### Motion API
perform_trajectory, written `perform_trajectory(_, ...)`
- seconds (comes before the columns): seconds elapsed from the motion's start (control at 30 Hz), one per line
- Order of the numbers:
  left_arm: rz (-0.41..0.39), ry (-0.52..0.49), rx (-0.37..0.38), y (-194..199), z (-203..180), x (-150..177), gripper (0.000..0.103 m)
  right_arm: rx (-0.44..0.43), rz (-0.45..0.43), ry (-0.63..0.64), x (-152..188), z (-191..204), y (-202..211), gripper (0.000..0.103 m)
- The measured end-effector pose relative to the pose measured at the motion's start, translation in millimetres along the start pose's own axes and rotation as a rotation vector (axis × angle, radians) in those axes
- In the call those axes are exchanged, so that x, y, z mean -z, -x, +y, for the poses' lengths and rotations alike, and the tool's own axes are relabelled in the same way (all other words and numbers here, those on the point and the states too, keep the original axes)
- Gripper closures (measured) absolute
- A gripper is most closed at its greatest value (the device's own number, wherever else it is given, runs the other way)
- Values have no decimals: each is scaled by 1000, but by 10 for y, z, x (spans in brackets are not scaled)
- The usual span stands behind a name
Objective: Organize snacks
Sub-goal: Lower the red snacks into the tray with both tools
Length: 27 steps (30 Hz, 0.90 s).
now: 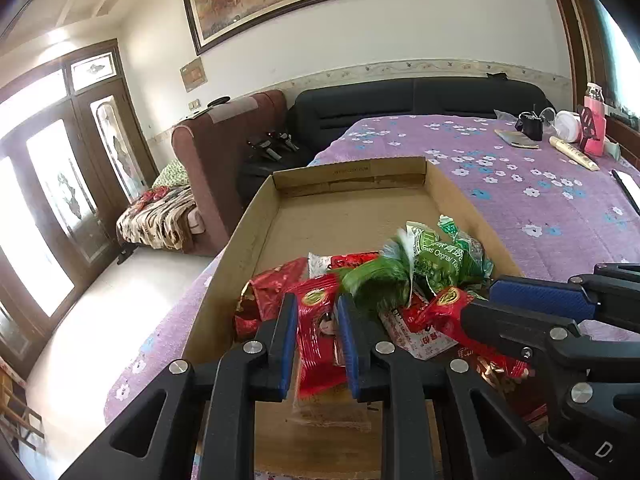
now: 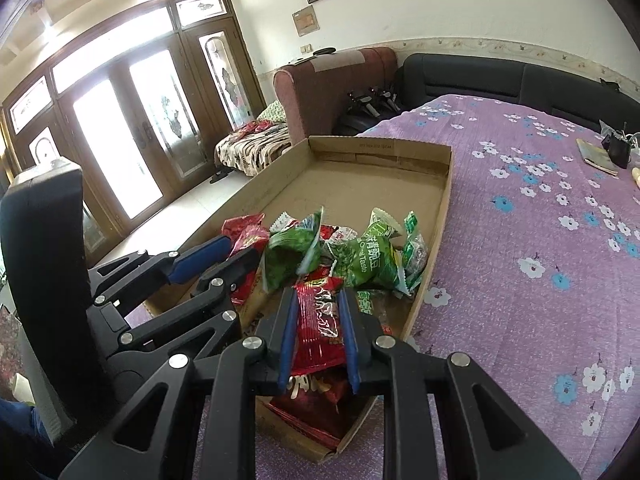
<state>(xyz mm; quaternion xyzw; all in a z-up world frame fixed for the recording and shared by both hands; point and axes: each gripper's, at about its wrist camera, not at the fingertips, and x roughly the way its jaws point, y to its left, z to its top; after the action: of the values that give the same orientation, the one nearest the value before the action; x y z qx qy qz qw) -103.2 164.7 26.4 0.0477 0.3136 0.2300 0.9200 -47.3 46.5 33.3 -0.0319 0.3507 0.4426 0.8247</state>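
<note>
Both grippers, left point(image 1: 318, 312) and right point(image 2: 318, 312), have jaws clamped on red snack packets over the cardboard tray point(image 1: 256, 216)

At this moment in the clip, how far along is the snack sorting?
Early. Red and green packets lie mixed in one heap at the near end of the cardboard tray; its far half is bare. In hand: the left gripper and right gripper each pinch a red packet. Separating the heap is left.

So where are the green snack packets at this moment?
The green snack packets lie heaped inside the cardboard tray on the purple bedspread, just beyond the red packets, toward the tray's right wall in both wrist views.
</note>
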Motion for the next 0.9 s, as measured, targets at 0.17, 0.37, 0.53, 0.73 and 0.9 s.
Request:
perform_trajectory(0.17, -3, -10, -8, 0, -18, 1, 82, 0, -1, -1, 4, 3, 9, 82)
perform_trajectory(0.37, -4, -18, -12, -2, -34, 4, 81, -4, 2, 2, 8, 16, 18, 81)
perform_trajectory(0.53, -8, -24, -17, -1, -52, 14, 78, -4, 1, 1, 10, 15, 16, 80)
perform_trajectory(0.73, -11, -23, -18, 10, -37, 16, 69, 2, 2, -7, 14, 8, 13, 78)
perform_trajectory(0.9, -13, -24, -19, 17, -40, 16, 68, 9, 3, -10, 15, -6, 2, 76)
